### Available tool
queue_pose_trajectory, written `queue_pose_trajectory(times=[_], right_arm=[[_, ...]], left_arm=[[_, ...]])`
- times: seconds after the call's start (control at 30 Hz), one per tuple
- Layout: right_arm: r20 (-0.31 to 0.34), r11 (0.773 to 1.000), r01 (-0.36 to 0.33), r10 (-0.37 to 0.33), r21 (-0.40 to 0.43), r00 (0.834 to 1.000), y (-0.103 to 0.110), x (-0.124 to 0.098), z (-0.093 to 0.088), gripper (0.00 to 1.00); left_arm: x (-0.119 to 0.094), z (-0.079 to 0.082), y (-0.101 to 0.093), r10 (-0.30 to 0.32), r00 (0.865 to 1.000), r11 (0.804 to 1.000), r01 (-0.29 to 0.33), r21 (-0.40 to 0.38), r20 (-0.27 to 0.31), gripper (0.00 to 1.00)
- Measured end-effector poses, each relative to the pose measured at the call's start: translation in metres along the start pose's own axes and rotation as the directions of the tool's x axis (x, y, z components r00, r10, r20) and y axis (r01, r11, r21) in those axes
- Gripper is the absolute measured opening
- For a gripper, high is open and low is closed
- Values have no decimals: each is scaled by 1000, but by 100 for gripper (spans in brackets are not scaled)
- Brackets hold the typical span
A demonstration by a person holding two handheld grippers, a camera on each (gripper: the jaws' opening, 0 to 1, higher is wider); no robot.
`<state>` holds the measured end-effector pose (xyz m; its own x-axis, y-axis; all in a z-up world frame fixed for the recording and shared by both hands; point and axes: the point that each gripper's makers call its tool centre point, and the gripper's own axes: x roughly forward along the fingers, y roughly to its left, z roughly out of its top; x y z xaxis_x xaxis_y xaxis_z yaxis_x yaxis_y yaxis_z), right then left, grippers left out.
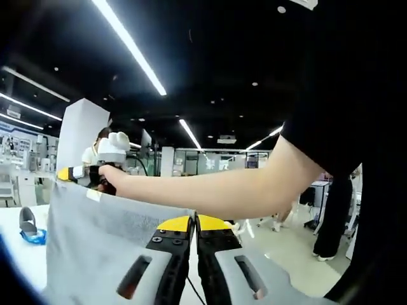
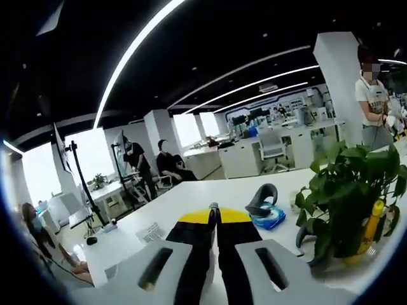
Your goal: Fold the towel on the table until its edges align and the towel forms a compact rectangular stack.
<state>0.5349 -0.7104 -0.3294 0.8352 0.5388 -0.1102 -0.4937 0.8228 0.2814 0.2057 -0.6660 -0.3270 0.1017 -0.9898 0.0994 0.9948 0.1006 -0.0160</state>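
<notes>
In the left gripper view, the left gripper point(image 1: 193, 223) has its jaws pressed together on the top edge of the towel point(image 1: 95, 235), which hangs as a grey sheet below and to the left, lifted off the table point(image 1: 16, 254). The right gripper point(image 1: 79, 173) shows at the far upper corner of the same edge, held in the person's hand point(image 1: 111, 175) with the arm point(image 1: 216, 190) stretched across. The held edge runs between the two tools, so the coming fold seems to turn on bringing that taut edge down level. A small blue-and-grey object point(image 1: 30, 230) lies on the table, just beside the cloth.

In the right gripper view, the right gripper point(image 2: 213, 214) has its jaws closed; no cloth can be made out between them here. A plant point(image 2: 346, 197) stands right, and the blue-and-grey object point(image 2: 266, 210) lies ahead on the table point(image 2: 191, 203).
</notes>
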Motion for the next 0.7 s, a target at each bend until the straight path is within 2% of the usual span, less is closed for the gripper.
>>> queue_pose_trajectory(times=[0.23,0.4,0.63,0.7], right_arm=[[-28,1000,-3,3,-3,1000,14,10,-6,0],[-37,999,-15,16,45,999,21,20,-8,0],[-45,996,-40,44,85,998,45,38,-10,0],[-52,995,-50,55,92,997,52,47,-13,0]], left_arm=[[-24,10,4,47,999,999,-46,28,-9,1],[-46,17,11,113,993,992,-112,64,-15,1],[-82,25,24,223,975,973,-222,60,-13,1],[-91,27,30,259,966,965,-258,56,-7,1]])
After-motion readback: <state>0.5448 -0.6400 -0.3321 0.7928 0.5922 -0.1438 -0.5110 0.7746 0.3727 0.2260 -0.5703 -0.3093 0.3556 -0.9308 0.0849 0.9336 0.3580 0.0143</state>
